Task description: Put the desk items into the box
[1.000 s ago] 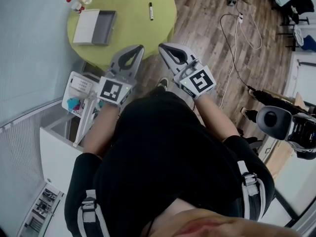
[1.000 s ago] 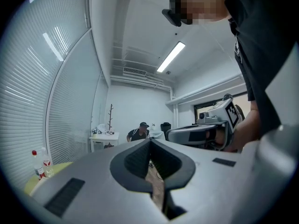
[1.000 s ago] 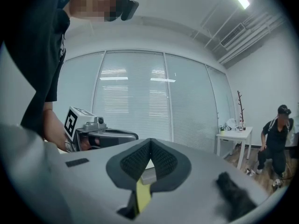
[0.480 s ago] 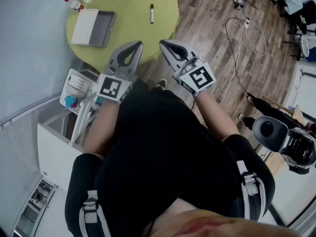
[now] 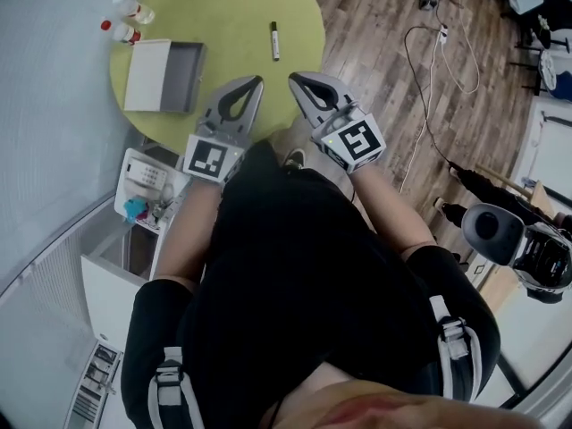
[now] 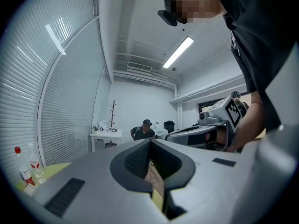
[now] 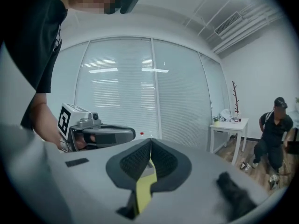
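A grey open box (image 5: 170, 76) with its white lid (image 5: 147, 73) beside it lies on the round yellow-green table (image 5: 223, 16). A black marker (image 5: 274, 40) rests on the table's right part. My left gripper (image 5: 256, 81) and right gripper (image 5: 292, 79) hover side by side over the table's near edge, both shut and empty, well short of the marker. In the left gripper view the jaws (image 6: 150, 142) meet with nothing between them. The right gripper's jaws (image 7: 150, 142) are likewise closed together.
Small bottles (image 5: 125, 21) stand at the table's far left. A white cart with a phone and clutter (image 5: 143, 181) sits below the table's left edge. Cables (image 5: 438, 52) run over the wood floor. A seated person (image 7: 273, 139) is beside a white side table (image 7: 226, 127).
Both grippers stay shut and side by side, drifting slightly forward. The table with box and marker sits a little lower and fuller in the head view.
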